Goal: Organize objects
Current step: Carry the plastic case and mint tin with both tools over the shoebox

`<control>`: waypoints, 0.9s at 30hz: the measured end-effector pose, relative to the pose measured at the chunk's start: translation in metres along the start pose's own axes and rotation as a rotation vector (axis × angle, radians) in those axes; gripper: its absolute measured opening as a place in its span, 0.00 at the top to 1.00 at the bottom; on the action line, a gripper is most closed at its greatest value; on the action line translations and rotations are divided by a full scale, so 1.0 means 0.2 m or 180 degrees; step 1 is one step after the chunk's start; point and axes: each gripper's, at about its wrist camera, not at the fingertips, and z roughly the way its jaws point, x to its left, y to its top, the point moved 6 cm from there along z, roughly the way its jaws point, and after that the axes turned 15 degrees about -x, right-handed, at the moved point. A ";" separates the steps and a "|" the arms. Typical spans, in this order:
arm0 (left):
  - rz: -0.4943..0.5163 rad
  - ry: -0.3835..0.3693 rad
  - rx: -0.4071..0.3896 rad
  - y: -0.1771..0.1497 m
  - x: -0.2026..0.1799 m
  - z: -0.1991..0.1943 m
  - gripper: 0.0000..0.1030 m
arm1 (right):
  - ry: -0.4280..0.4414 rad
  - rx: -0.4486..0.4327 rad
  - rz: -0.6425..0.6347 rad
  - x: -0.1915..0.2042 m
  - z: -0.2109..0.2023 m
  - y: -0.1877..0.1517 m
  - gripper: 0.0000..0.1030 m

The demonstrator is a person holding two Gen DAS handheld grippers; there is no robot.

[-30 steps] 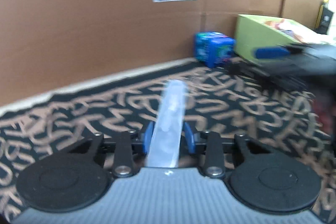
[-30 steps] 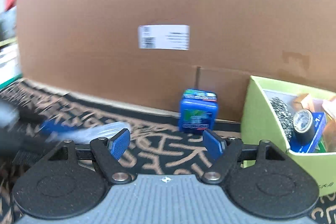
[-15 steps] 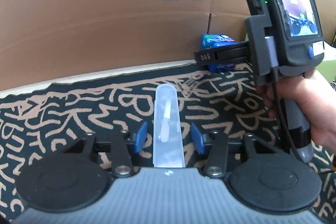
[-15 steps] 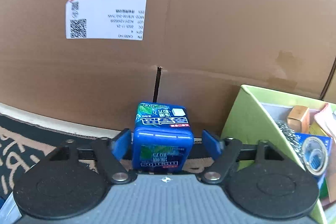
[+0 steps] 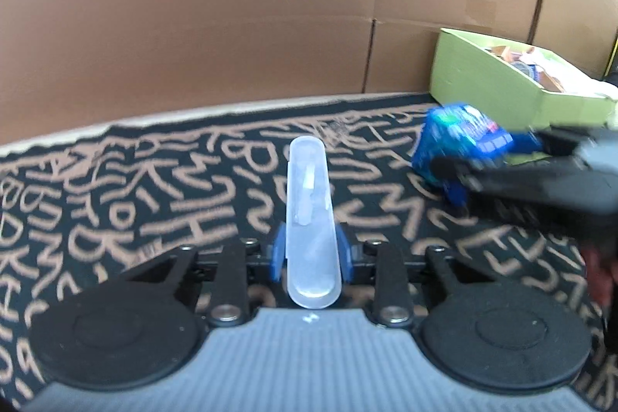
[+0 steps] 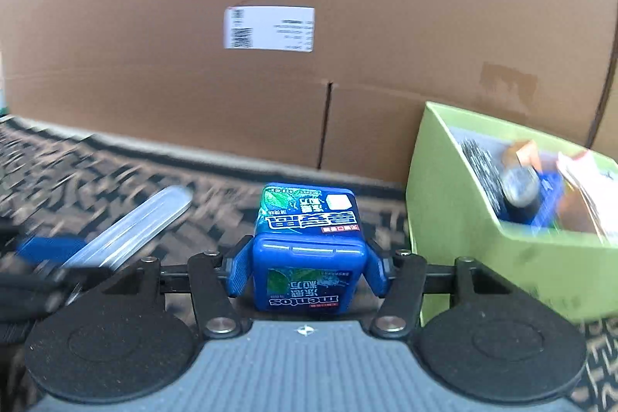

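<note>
The left gripper [image 5: 311, 251] is clamping a clear plastic case [image 5: 310, 219] at lower centre of its frame. The right gripper [image 6: 307, 269] is squeezing a blue mint box [image 6: 309, 250] at lower centre, above the patterned cloth [image 5: 154, 188], left of the green box [image 6: 463, 257].

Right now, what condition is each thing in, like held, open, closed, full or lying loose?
Left gripper: shut on the clear plastic case.
Clear plastic case: closed, held, pointing forward above the patterned mat.
Right gripper: shut on the blue Mentos box.
Blue Mentos box: lid closed, held.
Green box: open on top, holding several items, standing on the mat.
Cardboard wall: upright behind the mat.
</note>
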 end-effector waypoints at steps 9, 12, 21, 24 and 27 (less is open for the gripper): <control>0.0021 0.0203 0.0106 0.04 -0.02 0.07 0.54 | 0.0211 -0.0083 0.0249 0.07 -0.32 -0.09 0.38; 0.0111 0.0252 0.0113 0.05 -0.04 0.09 0.56 | 0.0169 -0.0086 0.0331 0.06 -0.33 -0.09 0.34; 0.0202 0.0263 0.0064 0.06 -0.06 0.13 0.51 | 0.0207 -0.0113 0.0405 0.05 -0.27 -0.08 0.34; 0.0197 0.0187 0.0061 0.06 -0.07 0.12 0.68 | 0.0248 -0.0060 0.0370 0.07 -0.25 -0.10 0.36; 0.0315 0.0223 0.0033 0.06 -0.11 0.10 0.74 | 0.0288 -0.0058 0.0401 0.07 -0.25 -0.10 0.42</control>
